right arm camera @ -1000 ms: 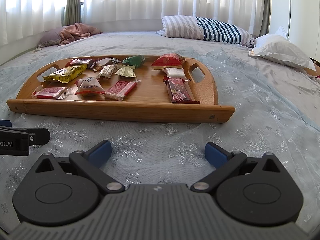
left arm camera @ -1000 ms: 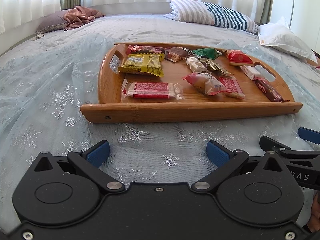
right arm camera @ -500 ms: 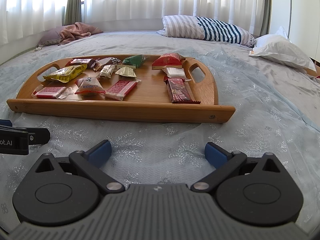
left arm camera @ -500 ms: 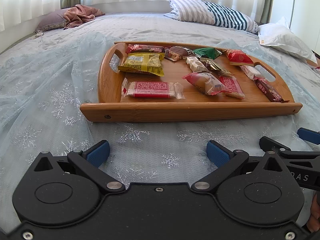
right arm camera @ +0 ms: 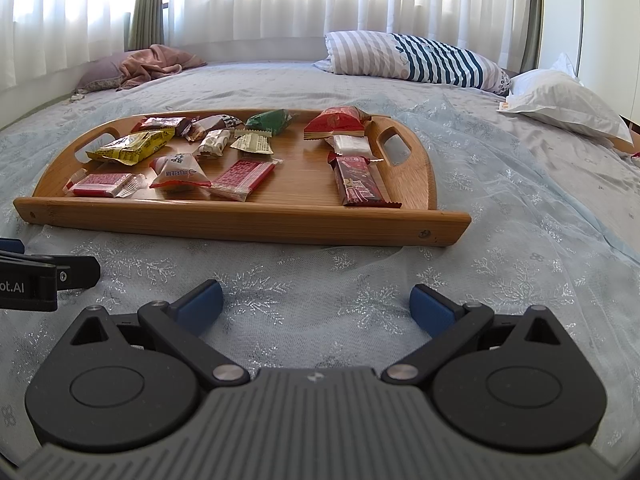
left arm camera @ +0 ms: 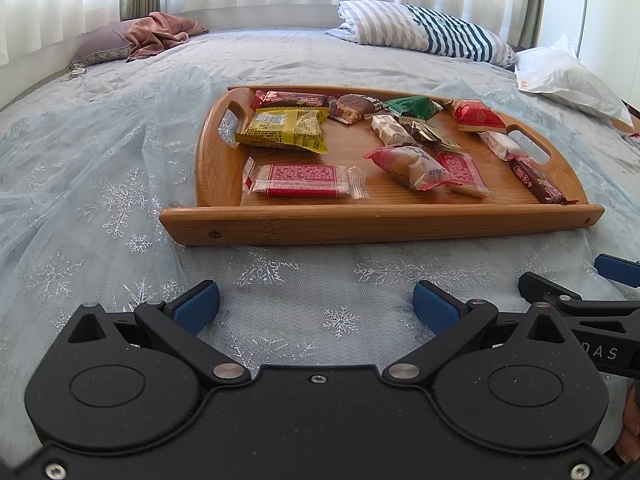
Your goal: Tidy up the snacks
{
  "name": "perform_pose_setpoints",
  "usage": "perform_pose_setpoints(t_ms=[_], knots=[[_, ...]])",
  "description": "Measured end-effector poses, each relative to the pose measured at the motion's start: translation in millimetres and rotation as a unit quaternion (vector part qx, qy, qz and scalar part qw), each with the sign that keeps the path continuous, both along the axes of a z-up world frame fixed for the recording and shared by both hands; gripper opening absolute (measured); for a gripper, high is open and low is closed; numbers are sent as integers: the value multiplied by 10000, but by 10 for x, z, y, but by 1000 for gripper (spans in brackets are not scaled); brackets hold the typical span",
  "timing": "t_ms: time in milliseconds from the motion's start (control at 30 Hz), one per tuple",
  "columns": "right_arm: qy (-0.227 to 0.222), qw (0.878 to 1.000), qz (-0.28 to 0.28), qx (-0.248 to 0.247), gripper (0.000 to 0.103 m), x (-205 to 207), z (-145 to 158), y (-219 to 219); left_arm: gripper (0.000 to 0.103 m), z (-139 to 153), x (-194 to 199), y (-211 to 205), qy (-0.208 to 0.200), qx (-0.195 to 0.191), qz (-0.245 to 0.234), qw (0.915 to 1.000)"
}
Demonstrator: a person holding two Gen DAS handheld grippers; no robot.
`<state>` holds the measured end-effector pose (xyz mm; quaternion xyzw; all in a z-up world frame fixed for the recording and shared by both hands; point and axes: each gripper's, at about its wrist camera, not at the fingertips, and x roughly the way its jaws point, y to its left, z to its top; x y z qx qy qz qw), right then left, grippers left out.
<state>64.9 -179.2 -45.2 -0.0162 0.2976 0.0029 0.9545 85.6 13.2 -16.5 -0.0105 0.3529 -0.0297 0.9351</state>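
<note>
1. Left wrist view: wooden tray sits on the bed cover, all visible snacks inside it, none seen loose on the bed.
2. Layout is scattered. Yellow packet far left, red-and-clear wafer pack near left, bun packet mid, dark red bar near right by the handle cutout. Green packet and red packet along the far rim.
3. Left gripper: jaws spread wide, holding nothing, parked over the cover on the near side of the tray.
4. Right gripper: same, released and empty, near side, right of the left one.
5. Progress: fits two readings. Either snacks collected on the tray and sorting pending, or this loose spread is the end state. No grouping by type is evident, so can't settle which.
</note>
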Motion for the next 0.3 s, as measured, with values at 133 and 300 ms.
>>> perform_pose_setpoints(t_ms=[133,300], knots=[[1,10000,0,0,103,0,0,0,103,0,0,2,-4,-1,-4,10000],[-1,10000,-2,0,103,1,1,1,103,14,-9,-2,-30,17,-14,10000]])
